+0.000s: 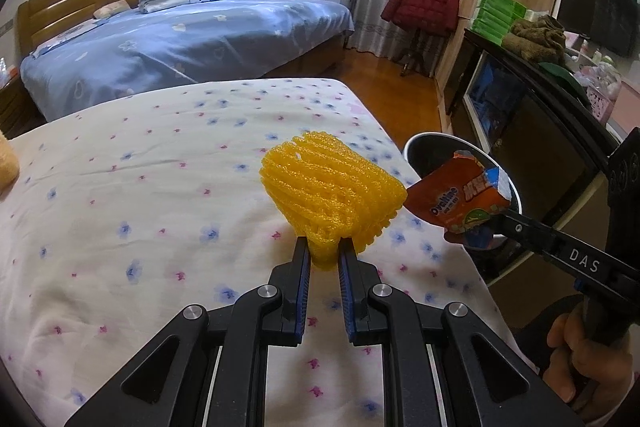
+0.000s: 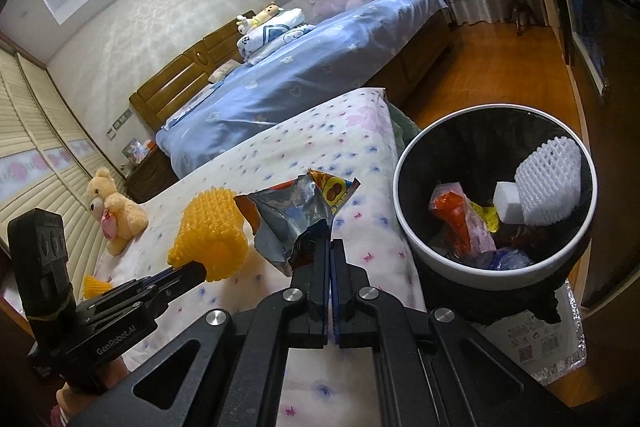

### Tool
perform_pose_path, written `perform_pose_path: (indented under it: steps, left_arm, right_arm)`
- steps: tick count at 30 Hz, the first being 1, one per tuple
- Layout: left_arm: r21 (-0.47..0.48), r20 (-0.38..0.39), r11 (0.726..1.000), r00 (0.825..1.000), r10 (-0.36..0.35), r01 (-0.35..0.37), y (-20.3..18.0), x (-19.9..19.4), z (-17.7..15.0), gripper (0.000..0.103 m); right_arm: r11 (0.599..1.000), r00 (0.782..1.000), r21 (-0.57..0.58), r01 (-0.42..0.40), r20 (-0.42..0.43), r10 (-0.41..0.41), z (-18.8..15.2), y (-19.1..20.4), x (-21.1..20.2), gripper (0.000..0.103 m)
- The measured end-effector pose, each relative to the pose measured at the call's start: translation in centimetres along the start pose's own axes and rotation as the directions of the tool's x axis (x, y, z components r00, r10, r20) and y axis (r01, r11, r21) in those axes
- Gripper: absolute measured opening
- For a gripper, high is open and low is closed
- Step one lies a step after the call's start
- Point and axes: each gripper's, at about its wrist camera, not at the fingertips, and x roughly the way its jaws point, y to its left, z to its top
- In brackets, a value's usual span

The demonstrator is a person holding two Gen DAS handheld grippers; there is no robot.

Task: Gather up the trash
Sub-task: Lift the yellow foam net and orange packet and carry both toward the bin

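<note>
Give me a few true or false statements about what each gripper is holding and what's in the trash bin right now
1. The left gripper is shut on the yellow foam net. True.
2. The right gripper is open and empty. False: it is shut on the snack wrapper.
3. The trash bin already holds a white foam net. True.
4. The teddy bear lies inside the bin. False: it sits on the floral bedspread.
</note>
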Motion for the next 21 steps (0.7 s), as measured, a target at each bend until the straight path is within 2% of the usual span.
perform_pose_path:
  steps: [9,16,21]
  left_arm:
    - [-0.012,-0.006,1.000,1.000,0.002,-0.002,0.5,-0.2,-0.3,0.013]
    - [-0.033,-0.033,0.999,0.999,0.006,-0.007,1.4,0.0,-1.4,0.013]
    - [-0.057,-0.051,0.998,0.999,0.003,-0.006,2.2,0.0,-2.0,0.013]
  right_arm:
    - [1.000,1.000,-0.007,0.002,-0.014,-0.002,-0.4,-0.1,0.1,0.000]
    - [0.999,0.998,-0.047,0.010,-0.061,-0.013,-1.2,0.8,1.4,0.001]
    - [0.997,0.995,-0.071,0.004,-0.096,-0.011,-1.8,1.4,2.3,0.007]
